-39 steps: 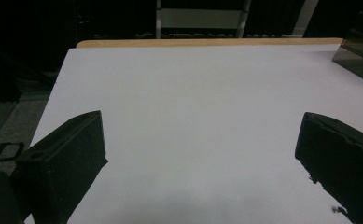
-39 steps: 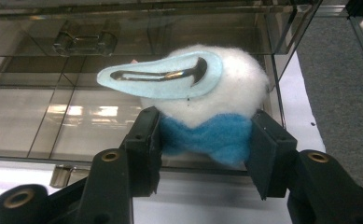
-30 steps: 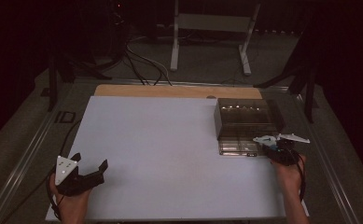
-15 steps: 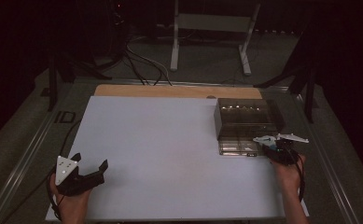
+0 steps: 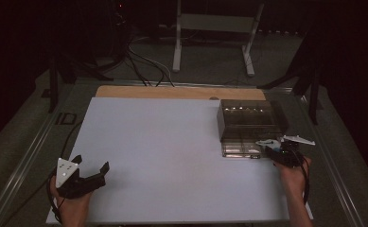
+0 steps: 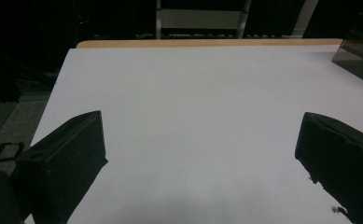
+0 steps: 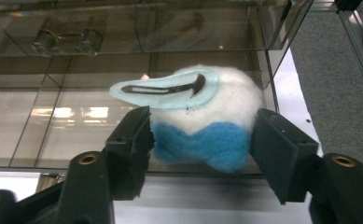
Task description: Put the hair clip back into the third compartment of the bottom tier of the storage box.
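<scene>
Near the worktop's point(image 5: 172, 142) front left corner, the left tool point(image 5: 91, 166) rests with its jaws wide and bare. At the right edge, the right tool point(image 7: 202, 140) has just been opening. Its jaws flank a fuzzy white-and-blue felt hair clip point(image 7: 207, 116), glossy pale-blue snap on top, lying in the clear plastic box point(image 5: 248, 124).

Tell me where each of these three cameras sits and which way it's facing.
High view: above the person's side, looking forward and down on the white table; both forearms, left gripper, right gripper.
Left gripper view: on the left gripper, looking across the table; jaws wide apart.
Right gripper view: on the right gripper, facing the clear plastic box; jaws flank a white-and-blue fuzzy hair clip.
Shared: the box.
</scene>
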`<state>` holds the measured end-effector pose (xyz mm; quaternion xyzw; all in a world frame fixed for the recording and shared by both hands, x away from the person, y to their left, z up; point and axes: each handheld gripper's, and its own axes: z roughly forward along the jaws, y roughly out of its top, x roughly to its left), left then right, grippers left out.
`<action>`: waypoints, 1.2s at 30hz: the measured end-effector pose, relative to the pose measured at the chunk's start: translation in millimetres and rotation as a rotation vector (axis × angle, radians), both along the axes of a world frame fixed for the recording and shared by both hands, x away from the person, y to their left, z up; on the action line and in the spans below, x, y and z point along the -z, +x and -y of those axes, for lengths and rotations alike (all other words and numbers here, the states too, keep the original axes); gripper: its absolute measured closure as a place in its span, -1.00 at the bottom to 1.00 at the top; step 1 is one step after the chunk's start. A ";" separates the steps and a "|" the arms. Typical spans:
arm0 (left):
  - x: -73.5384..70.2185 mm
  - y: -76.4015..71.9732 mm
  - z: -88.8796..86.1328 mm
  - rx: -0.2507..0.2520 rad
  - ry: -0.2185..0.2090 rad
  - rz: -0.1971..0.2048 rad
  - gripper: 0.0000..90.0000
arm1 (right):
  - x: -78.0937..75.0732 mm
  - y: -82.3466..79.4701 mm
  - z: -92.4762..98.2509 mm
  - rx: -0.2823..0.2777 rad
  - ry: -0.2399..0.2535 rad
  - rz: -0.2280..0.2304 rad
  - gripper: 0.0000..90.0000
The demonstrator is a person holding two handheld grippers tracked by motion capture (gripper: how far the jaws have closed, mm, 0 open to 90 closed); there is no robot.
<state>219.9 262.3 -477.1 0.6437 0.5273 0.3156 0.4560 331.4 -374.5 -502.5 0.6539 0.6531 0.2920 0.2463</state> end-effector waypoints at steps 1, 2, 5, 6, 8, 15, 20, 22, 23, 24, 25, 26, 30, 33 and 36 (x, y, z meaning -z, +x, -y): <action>0.0 0.0 -0.1 0.001 0.000 0.000 -0.93 | -0.7 -0.4 0.3 0.001 0.004 0.002 -0.19; -0.1 0.0 0.0 0.001 -0.001 0.001 -0.93 | -1.2 -0.7 0.8 0.001 0.010 0.007 -0.20; 0.0 0.1 -0.2 0.001 -0.001 0.001 -0.93 | -3.7 -2.0 2.9 -0.005 0.028 0.033 -0.25; 0.0 0.1 -0.2 0.001 -0.001 0.000 -0.93 | -6.1 -3.1 5.2 -0.009 0.049 0.062 -0.28; 0.0 0.0 -0.2 0.001 -0.001 0.001 -0.93 | -8.2 -4.3 7.3 -0.009 0.061 0.083 -0.31; 0.1 0.3 0.4 0.003 -0.001 0.001 -0.93 | -11.6 -6.1 10.9 -0.001 0.089 0.110 -0.48; 0.0 0.2 0.0 0.001 -0.001 0.002 -0.93 | -14.0 -6.6 9.7 -0.002 0.082 0.119 -0.67; -0.2 0.0 -0.1 0.002 -0.001 0.003 -0.93 | -14.1 -6.7 9.4 -0.006 0.081 0.119 -0.68; -0.3 -0.2 -0.4 0.002 -0.001 0.003 -0.93 | -14.1 -6.9 9.0 -0.007 0.074 0.118 -0.74; -0.4 -0.4 -0.7 0.001 -0.001 0.004 -0.93 | -14.1 -6.9 9.0 -0.007 0.074 0.118 -0.74; -0.4 -0.5 -1.0 0.000 -0.002 0.004 -0.93 | -14.0 -7.0 9.2 -0.009 0.075 0.116 -0.78; -0.4 -0.5 -1.4 -0.001 -0.003 0.004 -0.93 | -14.0 -7.0 9.2 -0.009 0.075 0.116 -0.78; -0.4 -0.5 -1.0 -0.001 -0.003 0.003 -0.93 | -14.8 -8.5 9.0 -0.022 0.083 0.116 -0.82; -0.6 -0.5 -0.5 0.002 0.000 0.004 -0.93 | -15.5 -9.7 7.7 -0.035 0.079 0.118 -0.84; -0.6 -0.6 -0.7 0.002 -0.001 0.004 -0.93 | -16.0 -10.6 6.6 -0.047 0.082 0.116 -0.86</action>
